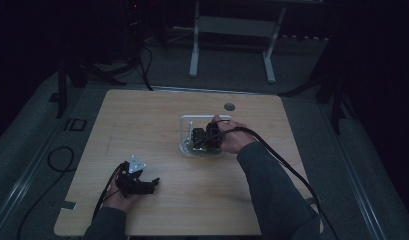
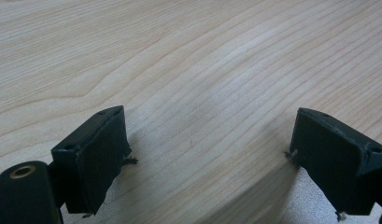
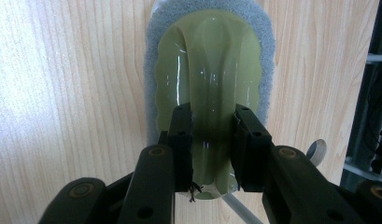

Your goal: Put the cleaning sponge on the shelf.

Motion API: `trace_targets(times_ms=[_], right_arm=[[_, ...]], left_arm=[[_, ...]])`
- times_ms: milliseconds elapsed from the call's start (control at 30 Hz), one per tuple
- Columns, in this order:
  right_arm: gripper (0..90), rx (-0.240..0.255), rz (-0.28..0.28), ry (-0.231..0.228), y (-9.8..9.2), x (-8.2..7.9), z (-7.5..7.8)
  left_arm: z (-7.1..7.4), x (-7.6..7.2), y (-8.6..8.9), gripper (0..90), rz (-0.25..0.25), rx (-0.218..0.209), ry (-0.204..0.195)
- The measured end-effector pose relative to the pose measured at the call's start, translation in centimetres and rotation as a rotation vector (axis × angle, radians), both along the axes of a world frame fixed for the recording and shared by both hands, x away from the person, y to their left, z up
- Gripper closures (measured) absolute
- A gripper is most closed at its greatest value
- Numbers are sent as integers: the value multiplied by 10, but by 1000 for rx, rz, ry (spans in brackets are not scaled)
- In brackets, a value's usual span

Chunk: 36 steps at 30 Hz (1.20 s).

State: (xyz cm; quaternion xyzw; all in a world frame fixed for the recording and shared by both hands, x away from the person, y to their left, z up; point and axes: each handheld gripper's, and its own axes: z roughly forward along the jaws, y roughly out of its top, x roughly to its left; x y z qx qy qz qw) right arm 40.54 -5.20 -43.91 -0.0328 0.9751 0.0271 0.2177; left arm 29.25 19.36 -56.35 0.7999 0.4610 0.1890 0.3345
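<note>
While part-closed, right claw (image 3: 212, 149) around scrubber handle (image 3: 212, 84).

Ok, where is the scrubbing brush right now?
The scrubbing brush sits between the right gripper jaws, which are shut on its green handle; in the high view it lies right of the table's centre, by a clear tray.

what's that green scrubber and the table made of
The scrubber looks like glossy, see-through green plastic, with bright glints along its raised handle. Its base is a grey-blue pad with a fuzzy, matte edge, probably felt or scouring fibre. The table shows pale wood grain, matte; solid wood or laminate, I can't tell.
</note>
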Motion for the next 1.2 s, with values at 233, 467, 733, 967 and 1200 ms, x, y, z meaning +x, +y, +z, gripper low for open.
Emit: trace_targets(times_ms=[233,467,733,967,1200], right_arm=[[718,-4,7,-10,2,2,-4],[718,-6,6,-3,4,5,-7],[717,-3,-1,10,6,8,-11],[717,-25,2,12,9,11,-20],[716,-26,-3,12,11,12,-21]], left_arm=[[0,0,0,115,0,0,0],[0,0,0,115,1,0,0],[0,0,0,115,0,1,1],[0,0,0,115,0,1,1],[0,0,0,115,0,1,1]])
